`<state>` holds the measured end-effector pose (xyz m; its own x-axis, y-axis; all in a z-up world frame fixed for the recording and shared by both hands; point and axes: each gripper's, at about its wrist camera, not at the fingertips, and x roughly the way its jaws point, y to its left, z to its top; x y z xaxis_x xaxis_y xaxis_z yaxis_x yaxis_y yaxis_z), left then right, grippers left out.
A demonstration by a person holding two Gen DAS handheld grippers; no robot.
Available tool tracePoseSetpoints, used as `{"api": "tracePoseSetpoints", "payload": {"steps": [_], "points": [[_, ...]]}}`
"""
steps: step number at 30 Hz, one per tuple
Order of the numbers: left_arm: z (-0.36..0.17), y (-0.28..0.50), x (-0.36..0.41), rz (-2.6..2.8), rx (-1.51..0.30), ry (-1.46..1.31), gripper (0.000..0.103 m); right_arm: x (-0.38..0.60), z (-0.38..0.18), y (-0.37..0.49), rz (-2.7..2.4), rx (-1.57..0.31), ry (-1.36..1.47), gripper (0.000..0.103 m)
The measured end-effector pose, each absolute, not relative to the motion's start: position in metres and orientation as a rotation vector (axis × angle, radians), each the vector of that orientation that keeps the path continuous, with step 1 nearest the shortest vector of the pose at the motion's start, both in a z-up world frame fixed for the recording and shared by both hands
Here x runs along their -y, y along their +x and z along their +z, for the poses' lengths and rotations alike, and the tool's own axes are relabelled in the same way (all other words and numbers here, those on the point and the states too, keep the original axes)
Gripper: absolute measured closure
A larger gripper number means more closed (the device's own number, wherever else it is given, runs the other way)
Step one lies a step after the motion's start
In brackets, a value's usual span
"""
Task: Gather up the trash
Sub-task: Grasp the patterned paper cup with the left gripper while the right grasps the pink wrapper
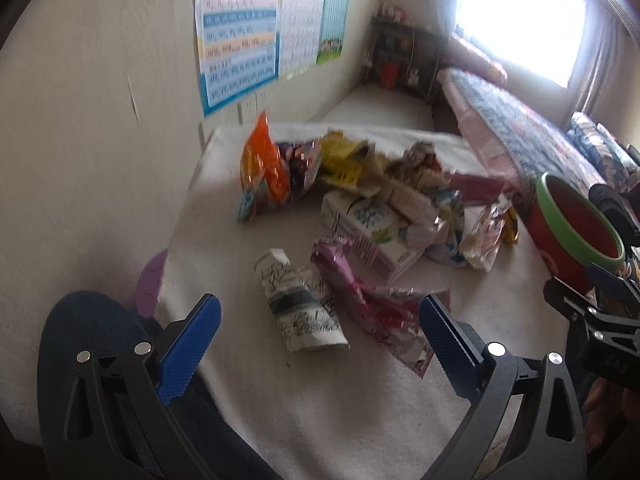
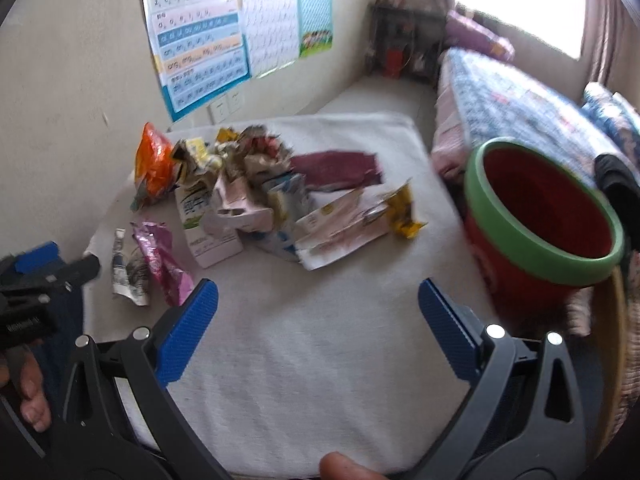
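Observation:
A pile of trash lies on a white-covered table (image 1: 256, 408): an orange snack bag (image 1: 264, 164), a milk carton (image 1: 368, 228), a crumpled white patterned wrapper (image 1: 300, 304) and a pink foil wrapper (image 1: 372, 304). My left gripper (image 1: 320, 320) is open, just short of the white wrapper and the pink one. My right gripper (image 2: 318, 312) is open and empty over bare cloth (image 2: 304, 360), near the pile (image 2: 256, 196). A red bin with a green rim (image 2: 536, 220) stands at the table's right; it also shows in the left wrist view (image 1: 576, 224).
A wall with posters (image 1: 240, 32) runs along the left. A bed with a patterned quilt (image 1: 520, 132) lies at the right under a bright window. A dark shelf (image 1: 404, 56) stands in the far corner. A purple stool (image 1: 150, 284) sits left of the table.

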<state>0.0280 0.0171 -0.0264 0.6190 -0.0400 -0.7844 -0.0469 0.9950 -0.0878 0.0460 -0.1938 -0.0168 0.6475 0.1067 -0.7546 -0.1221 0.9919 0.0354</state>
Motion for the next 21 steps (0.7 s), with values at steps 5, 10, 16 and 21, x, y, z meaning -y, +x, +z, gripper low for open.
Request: {"api": "tracePoseSetpoints", "payload": {"steps": [5, 10, 16, 21], "points": [[-0.044, 0.044, -0.027, 0.018, -1.032, -0.158, 0.008, 0.169, -0.026, 0.063, 0.25, -0.923, 0.0, 0.005], [-0.066, 0.059, -0.037, 0.042, -1.146, -0.238, 0.01, 0.141, -0.038, 0.071, 0.345, -0.975, -0.006, 0.005], [-0.085, 0.072, -0.044, 0.05, -1.214, -0.313, 0.021, 0.117, -0.057, 0.078, 0.43, -1.045, -0.024, 0.017], [-0.1, 0.081, -0.051, 0.047, -1.263, -0.376, 0.036, 0.105, -0.07, 0.087, 0.457, -1.09, -0.024, 0.039]]}}
